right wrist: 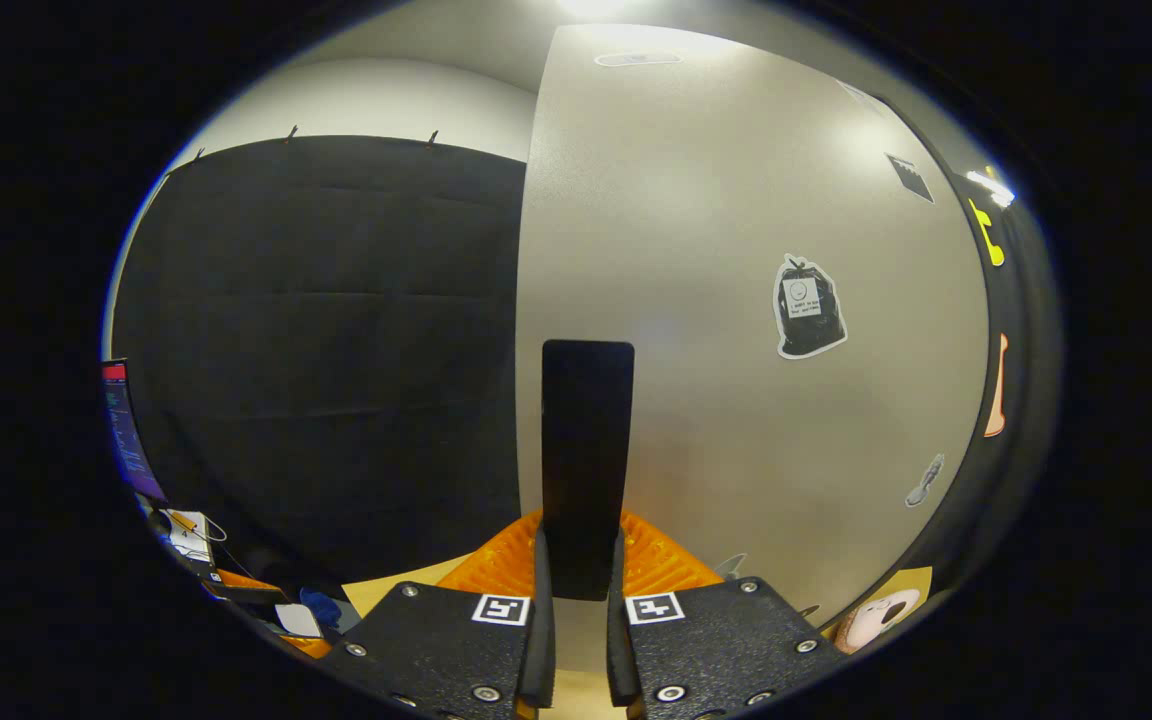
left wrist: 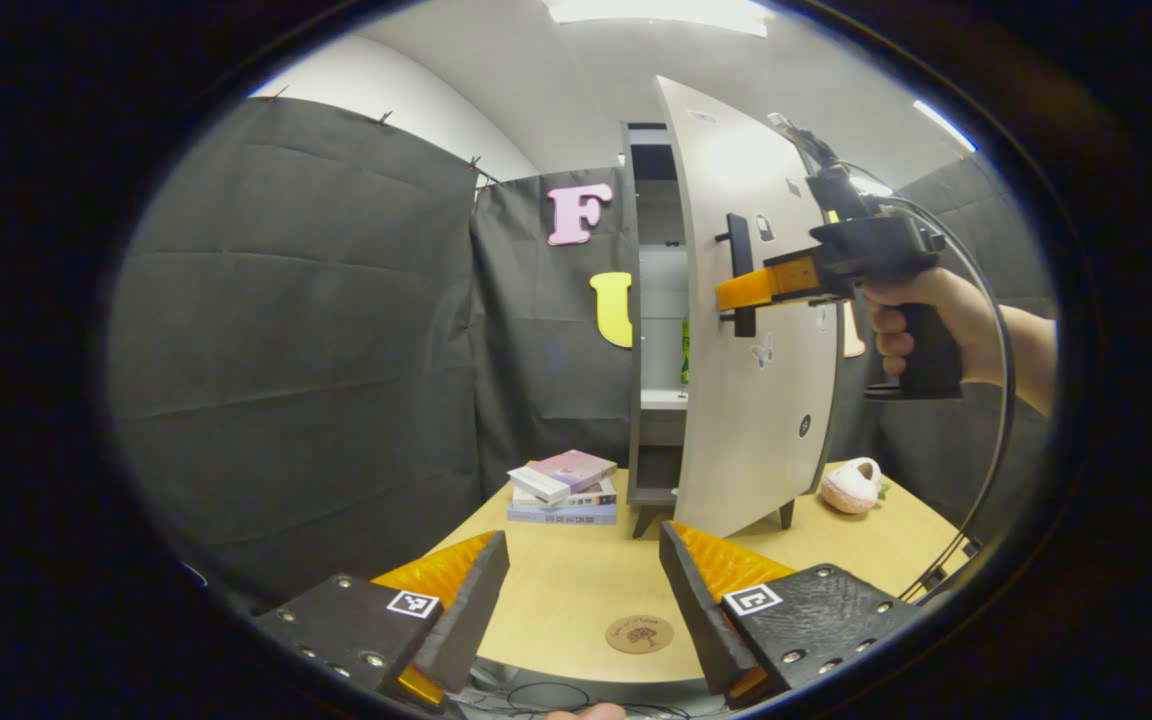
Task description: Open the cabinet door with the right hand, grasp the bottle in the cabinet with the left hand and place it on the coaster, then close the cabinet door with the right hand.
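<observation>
right gripper [right wrist: 581,590] has its jaws clamped tight on the door handle [right wrist: 586,460], the dark bar running straight up between them at 12 o'clock. in the left gripper view that same gripper sits at 2 o'clock, a hand [left wrist: 921,320] wrapped round its grip, fingers pinching the handle on the pale cabinet door [left wrist: 751,330], which stands swung partway out. left gripper [left wrist: 584,600] hangs low over the surface [left wrist: 576,590], jaws spread wide and holding nothing. through the gap, a sliver of the green bottle [left wrist: 684,352] stands on a shelf inside the cabinet [left wrist: 651,300]. the round coaster [left wrist: 639,634] lies bare at 6 o'clock, between the jaws. books [left wrist: 564,487] at 7 o'clock of the cabinet.
</observation>
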